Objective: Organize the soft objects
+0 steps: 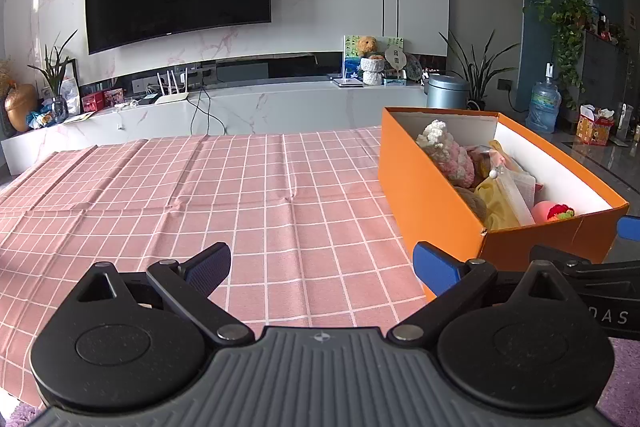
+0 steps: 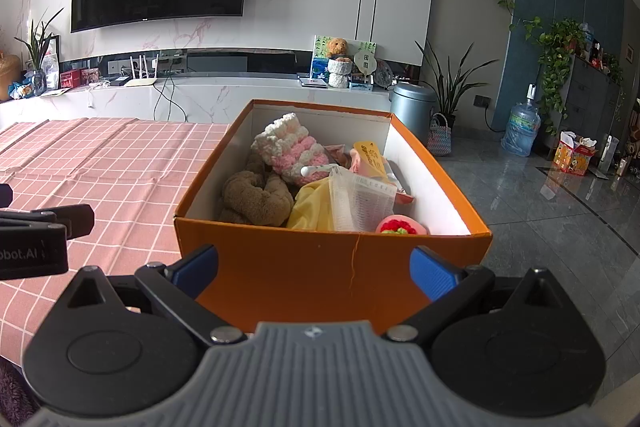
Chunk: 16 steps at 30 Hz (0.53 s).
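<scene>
My left gripper [image 1: 322, 269] hovers over the checked counter [image 1: 160, 195], fingers spread and holding nothing, since no soft things lie loose on the cloth. To its right the box [image 2: 304, 263] sits at the counter's edge, already packed: brown plush [image 2: 256, 195], pink-and-white knit [image 2: 288, 143], yellow cloth [image 2: 312, 207], a mesh pouch [image 2: 362, 201]. My right gripper [image 2: 314, 267] faces its near wall, fingers released. What lies beneath the pile is hidden; the red piece [image 2: 394, 226] may be crochet.
</scene>
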Available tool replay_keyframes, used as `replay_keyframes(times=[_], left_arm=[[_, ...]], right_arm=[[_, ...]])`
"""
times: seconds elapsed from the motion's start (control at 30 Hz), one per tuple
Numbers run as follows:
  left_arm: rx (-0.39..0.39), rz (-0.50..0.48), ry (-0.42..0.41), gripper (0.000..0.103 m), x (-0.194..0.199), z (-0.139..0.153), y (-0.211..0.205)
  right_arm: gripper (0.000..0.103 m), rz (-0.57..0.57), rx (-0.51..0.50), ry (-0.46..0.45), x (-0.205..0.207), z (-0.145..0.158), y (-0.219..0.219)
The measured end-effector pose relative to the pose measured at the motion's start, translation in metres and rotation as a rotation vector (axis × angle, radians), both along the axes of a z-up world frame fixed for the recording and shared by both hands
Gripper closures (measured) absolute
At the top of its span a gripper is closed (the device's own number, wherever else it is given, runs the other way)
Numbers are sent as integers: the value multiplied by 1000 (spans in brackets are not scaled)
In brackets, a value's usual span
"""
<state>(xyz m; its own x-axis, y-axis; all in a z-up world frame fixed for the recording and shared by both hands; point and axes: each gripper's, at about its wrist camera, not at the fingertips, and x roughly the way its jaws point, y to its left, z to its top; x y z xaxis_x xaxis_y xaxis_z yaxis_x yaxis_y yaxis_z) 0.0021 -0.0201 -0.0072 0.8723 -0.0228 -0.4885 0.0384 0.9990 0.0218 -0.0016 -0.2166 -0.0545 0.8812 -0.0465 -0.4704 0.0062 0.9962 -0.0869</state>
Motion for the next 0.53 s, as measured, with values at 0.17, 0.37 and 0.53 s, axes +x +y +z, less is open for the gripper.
replay_keyframes(times=[0.17,0.37,0.53], left_arm=[[0,1,1,0,0,1,1],[-3,4,5,0,-1,0,1],[-6,8,4,0,-1,2,3]], right_arm=[[3,0,0,1,0,0,0],[3,0,0,1,0,0,0],[3,1,-1,0,0,0,0]])
